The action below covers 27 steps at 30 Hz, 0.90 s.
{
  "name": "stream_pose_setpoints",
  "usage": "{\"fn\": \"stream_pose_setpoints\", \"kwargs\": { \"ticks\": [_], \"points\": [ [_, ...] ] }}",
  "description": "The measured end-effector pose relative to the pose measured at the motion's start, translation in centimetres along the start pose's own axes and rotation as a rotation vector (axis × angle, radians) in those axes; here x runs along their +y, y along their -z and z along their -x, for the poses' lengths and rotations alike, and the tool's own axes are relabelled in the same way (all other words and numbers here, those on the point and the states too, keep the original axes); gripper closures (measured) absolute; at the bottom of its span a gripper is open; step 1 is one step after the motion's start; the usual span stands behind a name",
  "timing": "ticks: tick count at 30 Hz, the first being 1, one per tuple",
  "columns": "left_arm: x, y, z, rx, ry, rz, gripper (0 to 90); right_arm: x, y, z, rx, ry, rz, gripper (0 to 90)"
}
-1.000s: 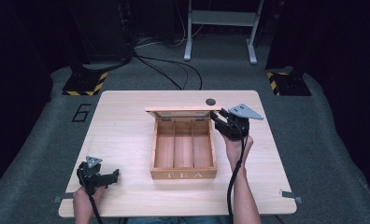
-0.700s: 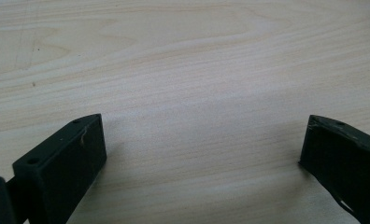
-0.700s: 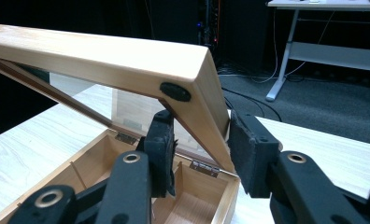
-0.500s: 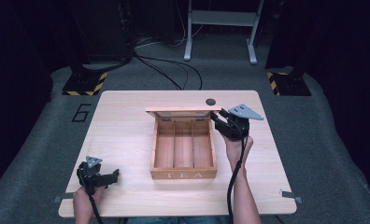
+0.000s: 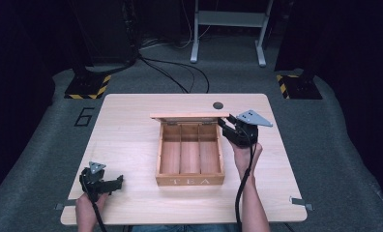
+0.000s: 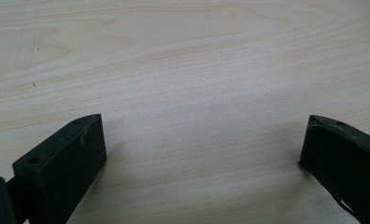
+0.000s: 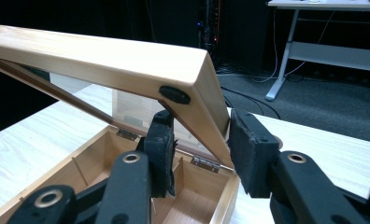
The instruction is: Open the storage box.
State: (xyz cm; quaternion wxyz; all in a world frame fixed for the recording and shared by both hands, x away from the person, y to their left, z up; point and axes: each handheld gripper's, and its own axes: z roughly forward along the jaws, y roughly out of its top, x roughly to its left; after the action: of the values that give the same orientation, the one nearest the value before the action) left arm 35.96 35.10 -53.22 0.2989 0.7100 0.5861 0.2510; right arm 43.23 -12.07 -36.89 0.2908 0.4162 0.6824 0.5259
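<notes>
A wooden tea box [image 5: 189, 181] with three bare compartments stands at the table's middle, its lid [image 5: 189, 116] raised along the far edge. My right gripper [image 5: 227, 123] is at the lid's right end. In the right gripper view the lid [image 7: 103, 56] slants overhead and its corner sits between the padded jaws of my right gripper [image 7: 199, 154], which are shut on it above the box [image 7: 231, 198]. My left gripper [image 5: 118, 181] rests near the front left of the table. The left gripper [image 6: 202, 154] is open over bare wood, nothing between its jaws.
The light wooden table [image 5: 131, 130] has a small dark round disc [image 5: 218, 105] behind the box. Black stands with striped bases [image 5: 85, 87] and cables lie on the grey floor beyond. A white desk frame [image 5: 228, 29] is at the back.
</notes>
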Motion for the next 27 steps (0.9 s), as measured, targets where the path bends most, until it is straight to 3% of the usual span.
{"fn": "stream_pose_setpoints", "kwargs": {
  "ticks": [10,27],
  "points": [
    [0.0,0.0,0.0,0.0,0.0,0.0,0.2,-1.0,0.7,-0.4,0.005,0.015,-0.011,60.9],
    [0.0,0.0,0.0,-0.003,0.007,0.0,0.2,-4.2,2.2,-1.3,0.022,0.007,-0.031,59.2]
  ]
}}
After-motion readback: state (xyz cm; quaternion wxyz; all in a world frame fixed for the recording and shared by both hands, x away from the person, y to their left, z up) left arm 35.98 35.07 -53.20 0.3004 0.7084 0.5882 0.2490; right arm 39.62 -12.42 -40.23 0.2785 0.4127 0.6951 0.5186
